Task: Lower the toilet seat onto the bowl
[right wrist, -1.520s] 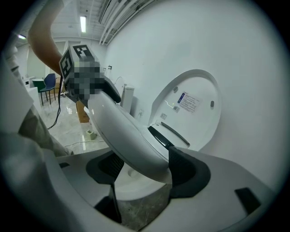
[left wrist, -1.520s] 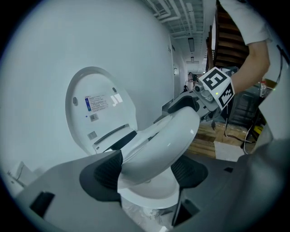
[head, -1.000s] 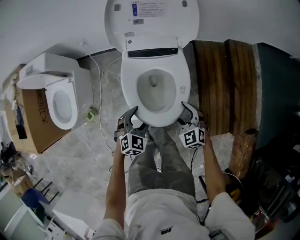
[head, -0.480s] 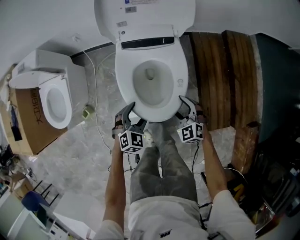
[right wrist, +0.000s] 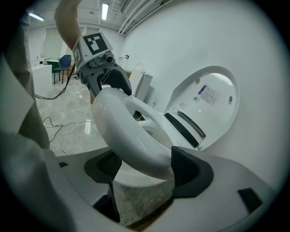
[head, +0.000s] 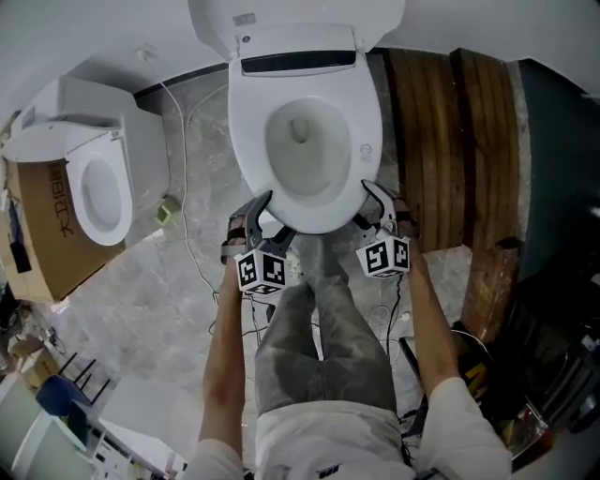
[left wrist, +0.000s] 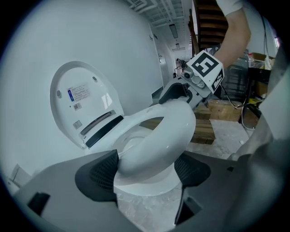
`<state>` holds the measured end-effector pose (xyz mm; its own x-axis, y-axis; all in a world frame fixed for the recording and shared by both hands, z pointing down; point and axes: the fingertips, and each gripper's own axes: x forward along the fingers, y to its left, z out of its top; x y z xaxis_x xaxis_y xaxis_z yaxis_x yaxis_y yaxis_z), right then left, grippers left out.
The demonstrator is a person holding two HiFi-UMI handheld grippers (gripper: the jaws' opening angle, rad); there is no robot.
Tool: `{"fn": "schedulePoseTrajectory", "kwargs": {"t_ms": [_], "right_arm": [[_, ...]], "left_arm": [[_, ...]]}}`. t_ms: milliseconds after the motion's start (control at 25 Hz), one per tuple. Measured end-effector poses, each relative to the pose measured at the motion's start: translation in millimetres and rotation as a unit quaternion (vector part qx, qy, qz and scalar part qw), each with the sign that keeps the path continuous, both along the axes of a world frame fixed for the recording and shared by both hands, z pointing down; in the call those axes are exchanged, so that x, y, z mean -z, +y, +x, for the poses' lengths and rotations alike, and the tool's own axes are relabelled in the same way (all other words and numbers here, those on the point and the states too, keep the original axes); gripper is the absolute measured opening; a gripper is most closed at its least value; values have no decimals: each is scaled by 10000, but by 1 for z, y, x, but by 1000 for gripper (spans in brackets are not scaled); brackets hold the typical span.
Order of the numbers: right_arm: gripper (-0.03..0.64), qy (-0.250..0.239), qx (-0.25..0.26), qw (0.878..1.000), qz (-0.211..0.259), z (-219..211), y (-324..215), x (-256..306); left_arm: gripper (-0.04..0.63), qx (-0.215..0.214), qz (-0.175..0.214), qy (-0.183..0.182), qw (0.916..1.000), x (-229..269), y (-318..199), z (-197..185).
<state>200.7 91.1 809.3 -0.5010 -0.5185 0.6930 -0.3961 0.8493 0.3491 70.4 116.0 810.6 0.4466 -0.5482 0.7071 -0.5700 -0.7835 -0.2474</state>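
While both pairs of jaws have just been opening, the toilet seat [head: 251, 150] lies low over the bowl [left wrist: 146, 186]. Its front edge sits between the wide-set pads [left wrist: 97, 174] of the left gripper [head: 258, 211] and the right gripper [head: 375, 202], which seem to have let go

A workshop or test hall, not a household bathroom. A toilet [head: 305, 141] stands unenclosed on a polished stone floor [head: 141, 309] against a plain white wall [right wrist: 190, 41]. A second toilet [head: 94, 187] sits beside a cardboard box [head: 42, 234], loose cables [head: 183, 197] trail over the floor, and stacked wooden pallets [head: 441, 141] flank the fixture. Beyond, ceiling strip lights [right wrist: 105, 9], tables and a blue chair [right wrist: 65, 61] occupy an open room.
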Motion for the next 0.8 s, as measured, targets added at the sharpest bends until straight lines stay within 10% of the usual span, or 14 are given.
{"fn": "schedulePoseTrajectory", "kwargs": {"t_ms": [800], "right_arm": [[374, 407, 577, 9975, 7, 7, 26, -81]], "left_arm": [[430, -393, -241, -395, 9982, -80, 26, 3]]}}
